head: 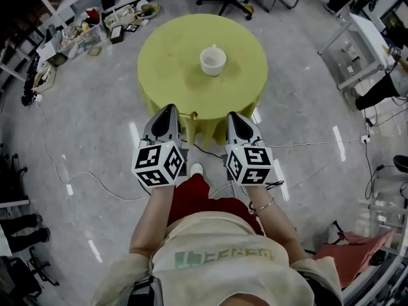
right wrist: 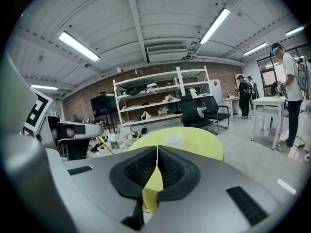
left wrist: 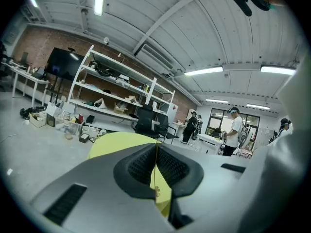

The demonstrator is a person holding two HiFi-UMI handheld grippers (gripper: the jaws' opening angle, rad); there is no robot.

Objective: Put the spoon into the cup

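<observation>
Left gripper (left wrist: 156,153): fingers shut on the spoon (left wrist: 156,191), a thin gold piece pinched edge-on between the pads. Right gripper (right wrist: 157,153): fingers together, nothing between them. Both are side by side on the near side of the cup (head: 213,60), well apart from it, at the counter's (head: 166,56) near edge. The cup stands upright mid-counter.

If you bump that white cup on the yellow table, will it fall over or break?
It probably won't tip easily: the cup looks squat and wide, and it stands upright. It looks like glossy ceramic, so it is likely heavy for its size and breakable if dropped. The table seems covered in cloth, so a push may drag rather than slide.
</observation>
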